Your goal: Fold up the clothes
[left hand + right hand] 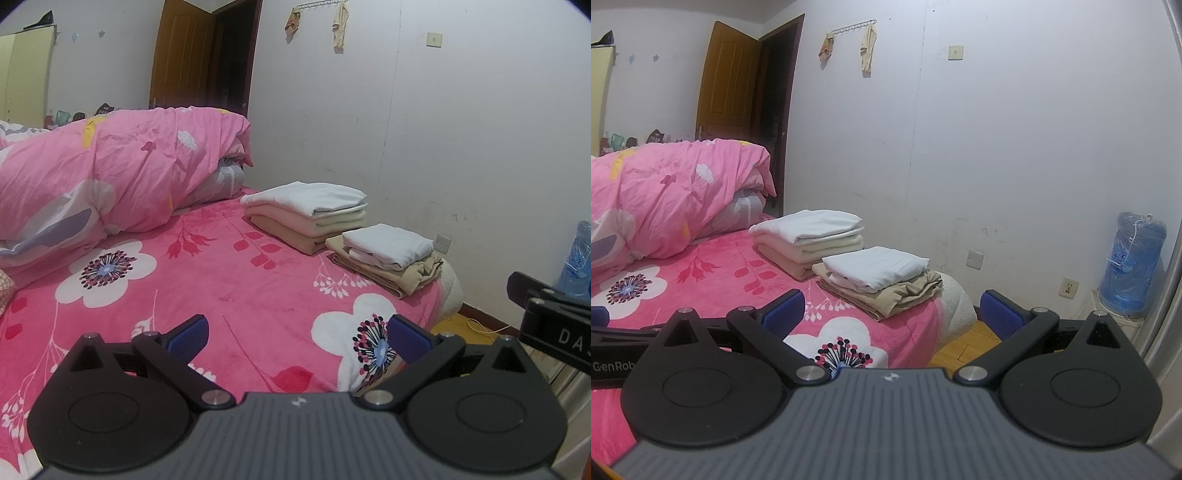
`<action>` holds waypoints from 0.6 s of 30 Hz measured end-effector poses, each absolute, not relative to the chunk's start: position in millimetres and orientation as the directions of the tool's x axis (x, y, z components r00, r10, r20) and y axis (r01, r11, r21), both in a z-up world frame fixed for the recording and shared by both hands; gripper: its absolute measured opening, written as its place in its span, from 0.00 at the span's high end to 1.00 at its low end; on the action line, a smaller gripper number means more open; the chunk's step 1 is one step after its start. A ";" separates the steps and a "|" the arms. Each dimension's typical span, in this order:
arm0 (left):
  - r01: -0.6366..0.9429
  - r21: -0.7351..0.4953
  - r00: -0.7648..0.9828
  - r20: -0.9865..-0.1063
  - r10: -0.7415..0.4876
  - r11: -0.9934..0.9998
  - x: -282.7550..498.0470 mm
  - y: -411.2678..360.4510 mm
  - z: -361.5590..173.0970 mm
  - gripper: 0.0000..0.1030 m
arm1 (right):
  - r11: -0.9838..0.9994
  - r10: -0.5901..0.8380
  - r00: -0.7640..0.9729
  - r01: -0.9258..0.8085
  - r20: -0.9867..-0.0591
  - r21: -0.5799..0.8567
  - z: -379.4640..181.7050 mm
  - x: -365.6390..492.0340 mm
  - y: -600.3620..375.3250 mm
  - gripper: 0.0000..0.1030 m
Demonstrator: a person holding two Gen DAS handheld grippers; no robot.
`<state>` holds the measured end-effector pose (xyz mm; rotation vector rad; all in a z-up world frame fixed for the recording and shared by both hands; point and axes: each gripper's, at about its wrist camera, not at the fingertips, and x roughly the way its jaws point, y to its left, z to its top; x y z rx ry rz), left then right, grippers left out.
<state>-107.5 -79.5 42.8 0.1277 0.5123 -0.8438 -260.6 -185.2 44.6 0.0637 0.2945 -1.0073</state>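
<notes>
Two folded stacks [308, 214], [388, 258] on bed [236, 295]; my tools [297, 338], [892, 314] gape, empty.
Risk: near stack sits at bed's edge; my nudge could topple it.

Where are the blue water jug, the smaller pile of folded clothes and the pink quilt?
blue water jug [1132, 266], right wrist view, middle of its body.
smaller pile of folded clothes [875, 266], right wrist view, top white piece.
pink quilt [122, 166], left wrist view, its bulging side.

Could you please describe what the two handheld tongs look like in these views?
Both the left tongs and right tongs have black linkage arms with silver pivot pins, ribbed blue pads, and a ridged grey body bearing a small logo. White lettering marks each one's side. No hands, sleeves or cables show.
</notes>
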 end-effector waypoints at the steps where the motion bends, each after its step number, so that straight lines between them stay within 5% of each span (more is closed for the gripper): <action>1: 0.741 -0.091 0.552 -0.481 -0.681 0.665 -107.5 -79.6 42.7 0.00 | 0.536 -0.823 0.498 0.840 -0.272 -0.083 44.6 -260.3 -185.4 0.01; 18: 0.740 -0.087 0.556 -0.481 -0.678 0.667 -109.6 -81.3 43.0 0.00 | 0.538 -0.822 0.502 0.839 -0.269 -0.078 43.8 -260.4 -189.0 0.01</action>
